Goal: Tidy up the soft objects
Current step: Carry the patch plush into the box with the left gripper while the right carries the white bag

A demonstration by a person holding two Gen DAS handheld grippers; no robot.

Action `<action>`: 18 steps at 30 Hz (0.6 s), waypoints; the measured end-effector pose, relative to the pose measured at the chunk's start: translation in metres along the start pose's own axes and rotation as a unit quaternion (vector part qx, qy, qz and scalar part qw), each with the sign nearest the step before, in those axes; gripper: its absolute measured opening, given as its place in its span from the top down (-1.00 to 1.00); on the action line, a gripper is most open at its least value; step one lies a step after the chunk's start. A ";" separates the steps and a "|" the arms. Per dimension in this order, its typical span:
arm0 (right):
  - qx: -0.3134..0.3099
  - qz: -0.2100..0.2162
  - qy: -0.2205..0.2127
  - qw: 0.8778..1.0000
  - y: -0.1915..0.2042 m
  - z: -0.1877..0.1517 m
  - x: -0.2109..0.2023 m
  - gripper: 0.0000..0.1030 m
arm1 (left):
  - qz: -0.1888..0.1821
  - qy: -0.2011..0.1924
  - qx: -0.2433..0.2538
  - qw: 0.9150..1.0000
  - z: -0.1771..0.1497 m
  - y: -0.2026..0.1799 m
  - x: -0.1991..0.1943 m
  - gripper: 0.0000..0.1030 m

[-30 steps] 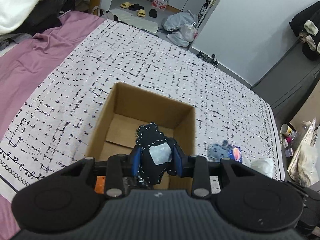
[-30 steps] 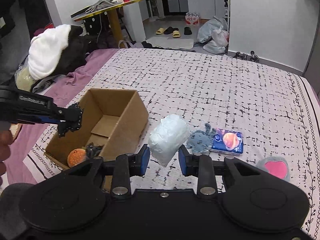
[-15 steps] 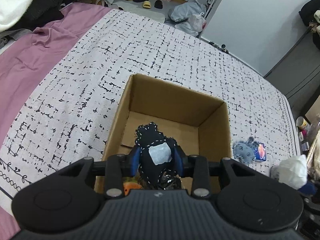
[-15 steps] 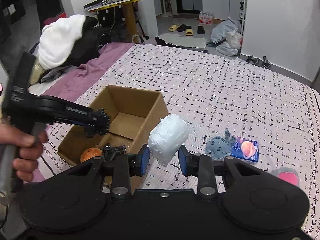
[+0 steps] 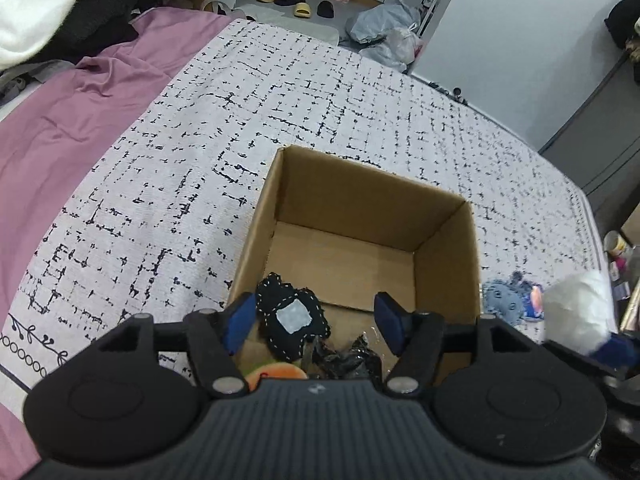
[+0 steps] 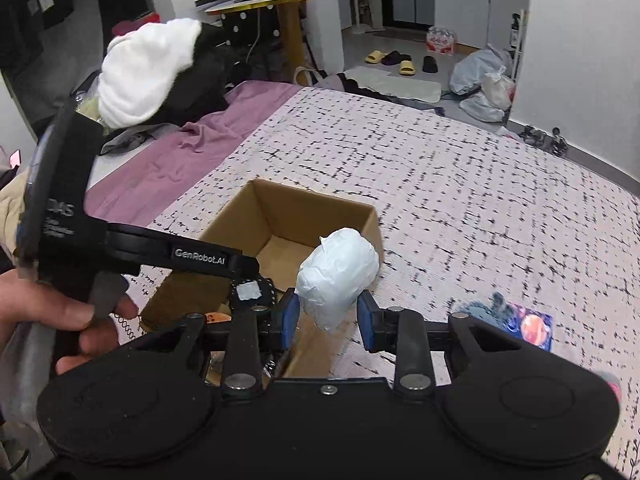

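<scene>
Your left gripper [image 5: 314, 326] has just been opening over the cardboard box [image 5: 362, 196], black stitched plush [image 5: 291, 326] loose between its jaws, so clear out, then bring the right gripper [image 6: 328, 316], clamped on the white wrapped bundle [image 6: 338, 274], ahead over the box before releasing.
</scene>
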State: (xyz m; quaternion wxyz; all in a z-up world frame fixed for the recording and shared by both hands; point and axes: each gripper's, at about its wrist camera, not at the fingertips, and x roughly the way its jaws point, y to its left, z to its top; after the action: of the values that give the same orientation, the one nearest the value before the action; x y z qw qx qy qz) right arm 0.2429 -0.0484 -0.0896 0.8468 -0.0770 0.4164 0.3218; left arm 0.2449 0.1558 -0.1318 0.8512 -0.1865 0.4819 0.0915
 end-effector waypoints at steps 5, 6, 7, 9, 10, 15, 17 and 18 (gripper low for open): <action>-0.012 0.006 0.006 1.000 0.011 0.007 0.011 0.40 | -0.003 -0.014 -0.012 1.000 -0.001 0.003 -0.020 -0.38; -0.014 0.007 0.008 1.000 0.012 0.008 0.013 0.40 | 0.001 -0.019 -0.014 1.000 -0.001 0.004 -0.023 -0.42; -0.016 0.007 0.010 1.000 0.013 0.009 0.015 0.40 | 0.004 -0.025 -0.016 1.000 -0.002 0.005 -0.028 -0.47; -0.020 0.006 0.014 1.000 0.017 0.010 0.019 0.40 | 0.005 -0.032 -0.022 0.999 -0.002 0.008 -0.036 -0.49; -0.021 0.007 0.015 1.000 0.018 0.010 0.021 0.40 | 0.004 -0.033 -0.025 0.999 -0.002 0.009 -0.038 -0.50; -0.037 0.004 0.033 0.999 0.025 0.014 0.036 0.40 | 0.003 -0.036 -0.037 0.999 -0.004 0.018 -0.051 -0.52; -0.049 0.000 0.041 0.998 0.028 0.017 0.043 0.40 | 0.007 -0.038 -0.044 0.998 -0.006 0.022 -0.055 -0.53; -0.055 -0.001 0.048 0.997 0.031 0.018 0.046 0.40 | 0.007 -0.039 -0.045 0.998 -0.007 0.023 -0.057 -0.53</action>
State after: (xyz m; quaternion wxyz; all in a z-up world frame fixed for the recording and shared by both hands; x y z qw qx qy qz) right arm 0.2564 0.0050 -0.1086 0.8209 -0.1393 0.4377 0.3394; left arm 0.2024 0.1756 -0.0914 0.8594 -0.2176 0.4450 0.1267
